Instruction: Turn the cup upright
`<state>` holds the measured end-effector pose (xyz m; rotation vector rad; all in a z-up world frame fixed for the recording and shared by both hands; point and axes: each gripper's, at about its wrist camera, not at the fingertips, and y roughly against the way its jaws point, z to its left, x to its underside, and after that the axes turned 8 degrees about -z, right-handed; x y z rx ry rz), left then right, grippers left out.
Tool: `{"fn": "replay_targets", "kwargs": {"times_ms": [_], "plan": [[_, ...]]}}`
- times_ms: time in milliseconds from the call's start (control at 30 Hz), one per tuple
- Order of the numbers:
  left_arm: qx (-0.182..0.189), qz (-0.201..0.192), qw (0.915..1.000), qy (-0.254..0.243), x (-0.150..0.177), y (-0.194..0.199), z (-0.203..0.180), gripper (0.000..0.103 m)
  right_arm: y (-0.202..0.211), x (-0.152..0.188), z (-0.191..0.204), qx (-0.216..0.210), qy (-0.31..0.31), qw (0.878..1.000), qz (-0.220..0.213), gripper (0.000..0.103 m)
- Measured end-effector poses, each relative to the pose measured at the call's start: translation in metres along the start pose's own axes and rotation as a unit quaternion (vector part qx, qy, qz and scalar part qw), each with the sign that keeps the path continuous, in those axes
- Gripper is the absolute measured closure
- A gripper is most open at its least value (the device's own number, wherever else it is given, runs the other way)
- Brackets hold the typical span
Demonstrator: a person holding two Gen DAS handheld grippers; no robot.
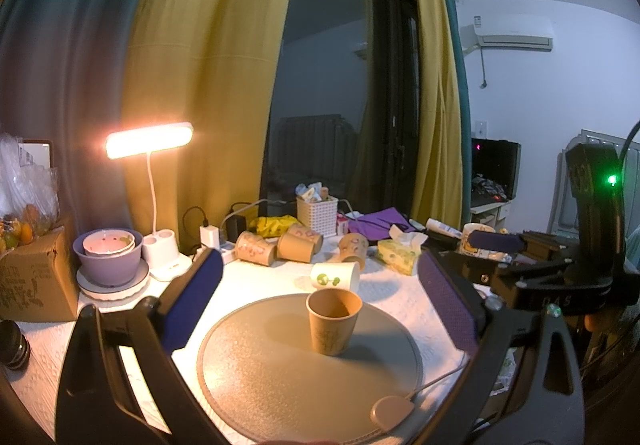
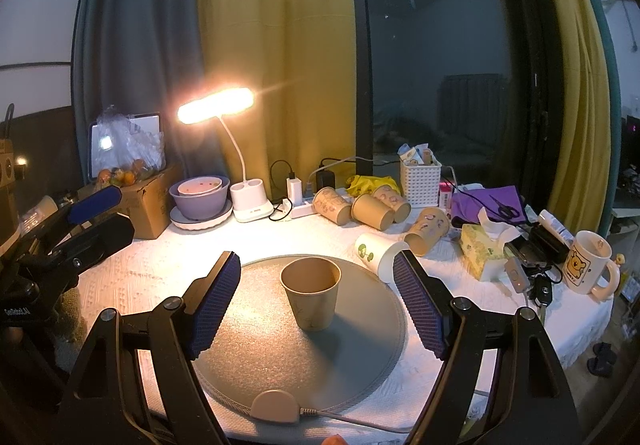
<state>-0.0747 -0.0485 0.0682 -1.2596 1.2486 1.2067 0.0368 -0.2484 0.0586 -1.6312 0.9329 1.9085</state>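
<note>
On the round grey mat (image 2: 360, 345), the brown cup (image 2: 311, 295) stands upright between both released tools (image 2: 316, 303).

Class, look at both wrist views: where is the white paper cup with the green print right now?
The white paper cup lies on its side just beyond the round grey mat's far right edge, between the upright brown cup and the toppled brown cups.

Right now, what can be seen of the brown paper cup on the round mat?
The cup is brown paper, tapered, with a faint print on its side. It stands upright, mouth up, and looks empty. It sits near the middle of the grey round mat, touching only the mat. Both tongs, left and right, are open either side of it, clear of its wall. A lamp lights it from behind left, its shadow falling toward the right.
</note>
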Motion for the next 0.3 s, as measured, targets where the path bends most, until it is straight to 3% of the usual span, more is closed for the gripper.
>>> {"fn": "replay_targets", "kwargs": {"times_ms": [300], "plan": [[0.000, -0.001, 1.0000, 0.001, 0.0003, 0.0004, 0.0002, 0.004, 0.0000, 0.0010, 0.0021, -0.001, 0.000, 1.000, 0.002, 0.021]]}}
